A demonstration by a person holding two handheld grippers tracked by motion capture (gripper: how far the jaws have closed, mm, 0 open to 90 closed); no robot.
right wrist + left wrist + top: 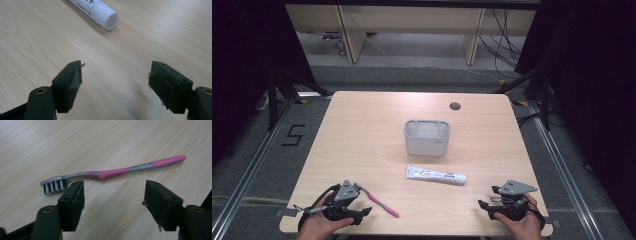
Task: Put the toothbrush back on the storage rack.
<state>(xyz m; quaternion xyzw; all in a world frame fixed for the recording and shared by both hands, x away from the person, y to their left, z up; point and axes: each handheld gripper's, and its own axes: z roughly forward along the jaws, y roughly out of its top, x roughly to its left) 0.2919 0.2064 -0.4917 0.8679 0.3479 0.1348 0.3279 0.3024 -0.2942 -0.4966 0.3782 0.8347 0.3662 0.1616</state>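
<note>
A pink and grey toothbrush lies flat on the wooden table near the front left. In the left gripper view the toothbrush lies crosswise just beyond my jaw tips, bristles at the left, not between the pads. My left gripper is open and holds nothing. A white toothpaste tube lies in front of a grey holder at the table's middle. My right gripper rests open at the front right, with the tube's capped end a short way ahead of it.
The grey holder has compartments along its top and stands upright. A round cable hole sits near the table's far edge. Bare wood spreads around the objects. Beyond the table are dark floor, desk legs and loose cables.
</note>
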